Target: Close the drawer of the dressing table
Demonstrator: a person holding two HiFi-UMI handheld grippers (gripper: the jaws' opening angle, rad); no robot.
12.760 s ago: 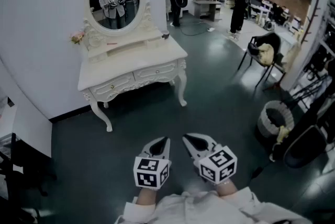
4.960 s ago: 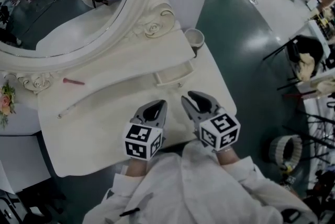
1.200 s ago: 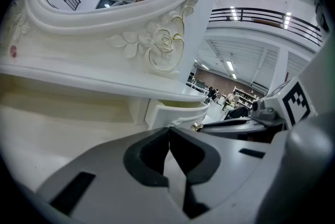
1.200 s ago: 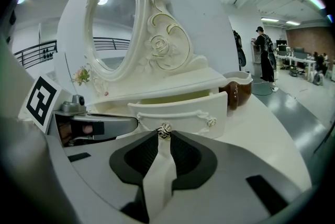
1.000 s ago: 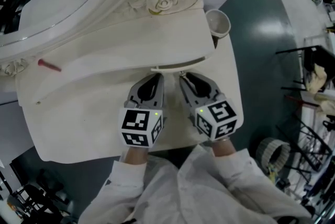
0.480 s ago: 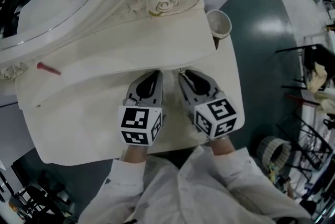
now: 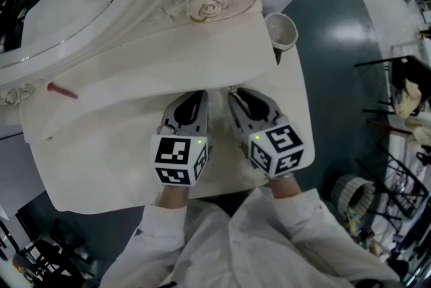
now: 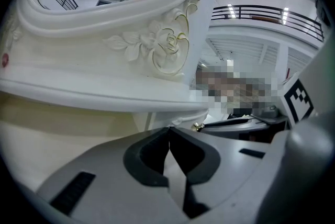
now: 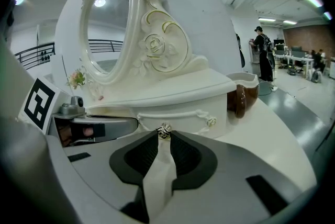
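Two grey, L tongs (image 8: pixel 168 129), R tongs (image 9: pixel 164 135), carved drawer (image 9: pixel 180 113)

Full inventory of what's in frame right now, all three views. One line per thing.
dressing table: 1, cream-white, under both grippers
mirror: 1, white carved frame, back of table
drawer: 1, white, under raised shelf, looks shut
drawer knob: 1, metallic, on drawer front
cup: 1, white inside, brown outside, right of shelf
small red item: 1, left on shelf
flowers: 1 bunch, pink, left of mirror
basket: 1, pale, floor at right
person: 1, dark clothes, far background
left gripper: grey, jaws together, empty
right gripper: grey, jaws on drawer knob
sleeves: 2, white
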